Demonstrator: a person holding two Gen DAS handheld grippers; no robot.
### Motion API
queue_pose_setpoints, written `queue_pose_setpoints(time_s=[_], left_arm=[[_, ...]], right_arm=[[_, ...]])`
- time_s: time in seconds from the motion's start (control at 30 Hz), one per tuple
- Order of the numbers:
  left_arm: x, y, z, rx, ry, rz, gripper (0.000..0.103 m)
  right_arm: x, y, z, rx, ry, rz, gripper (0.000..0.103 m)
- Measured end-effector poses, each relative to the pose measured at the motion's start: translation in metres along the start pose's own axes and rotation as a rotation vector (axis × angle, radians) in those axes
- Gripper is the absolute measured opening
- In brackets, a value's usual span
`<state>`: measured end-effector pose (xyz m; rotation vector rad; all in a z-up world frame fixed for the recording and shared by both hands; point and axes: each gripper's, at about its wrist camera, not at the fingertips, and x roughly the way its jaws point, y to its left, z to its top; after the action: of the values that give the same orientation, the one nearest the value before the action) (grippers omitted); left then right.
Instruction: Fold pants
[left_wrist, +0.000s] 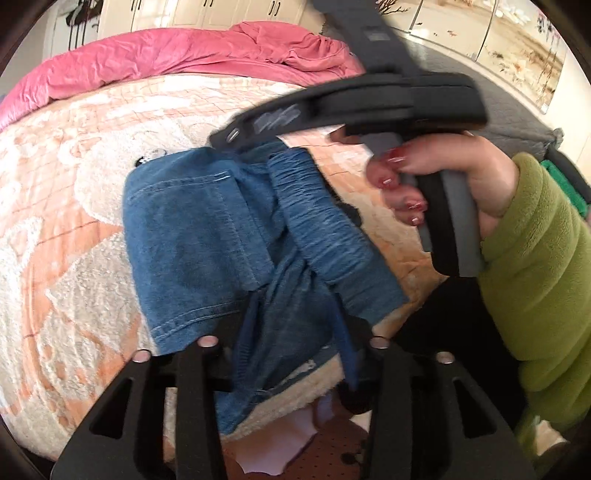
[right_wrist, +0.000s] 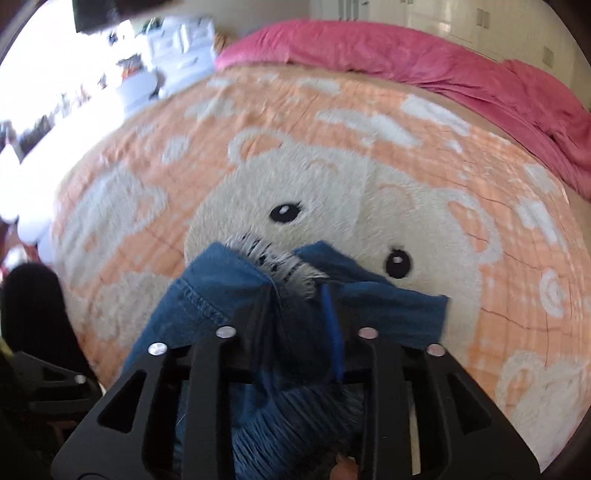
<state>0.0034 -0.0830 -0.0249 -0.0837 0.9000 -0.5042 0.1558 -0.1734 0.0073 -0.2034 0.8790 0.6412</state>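
Observation:
Blue denim pants (left_wrist: 207, 236) hang bunched above the bed, held up by both grippers. My left gripper (left_wrist: 291, 343) is shut on the lower denim folds near the bed's front edge. My right gripper shows from outside in the left wrist view (left_wrist: 236, 142), pinching the elastic waistband end; a hand with red nails holds its handle. In the right wrist view my right gripper (right_wrist: 295, 332) is shut on the pants (right_wrist: 388, 306), whose frayed hem sticks up in front. The fingertips are hidden in cloth.
The bed carries a peach blanket (right_wrist: 369, 122) with a cream bear pattern. A pink duvet (left_wrist: 192, 55) lies bunched along the far side. White cupboards stand behind. A cluttered white desk (right_wrist: 140, 74) is at far left.

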Motion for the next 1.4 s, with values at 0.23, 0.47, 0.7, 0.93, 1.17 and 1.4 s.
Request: queue_pose_setpoints(time_s=[0.23, 0.47, 0.7, 0.93, 1.17, 1.4], left_arm=[[-0.035, 0.031, 0.014, -0.086, -0.072, -0.007, 0.048], [-0.039, 0.087, 0.018, -0.227, -0.055, 0.082, 0.048], [-0.015, 0.081, 0.033, -0.200, 0.001, 0.121, 0.048], [0.021, 0.084, 0.054, -0.169, 0.119, 0.177, 0.050], [0.031, 0.092, 0.054, -0.182, 0.082, 0.162, 0.053], [0.018, 0.088, 0.051, -0.177, 0.030, 0.167, 0.055]], right_arm=[[-0.076, -0.002, -0.041, 0.071, -0.143, 0.039, 0.041], [-0.100, 0.076, -0.080, -0.205, -0.115, 0.160, 0.046], [-0.059, 0.135, -0.105, -0.545, 0.032, 0.044, 0.060], [-0.041, 0.134, -0.115, -0.584, 0.146, 0.078, 0.007], [-0.024, 0.119, -0.126, -0.484, 0.178, 0.151, 0.006], [-0.060, 0.102, -0.110, -0.383, 0.029, 0.301, 0.051]])
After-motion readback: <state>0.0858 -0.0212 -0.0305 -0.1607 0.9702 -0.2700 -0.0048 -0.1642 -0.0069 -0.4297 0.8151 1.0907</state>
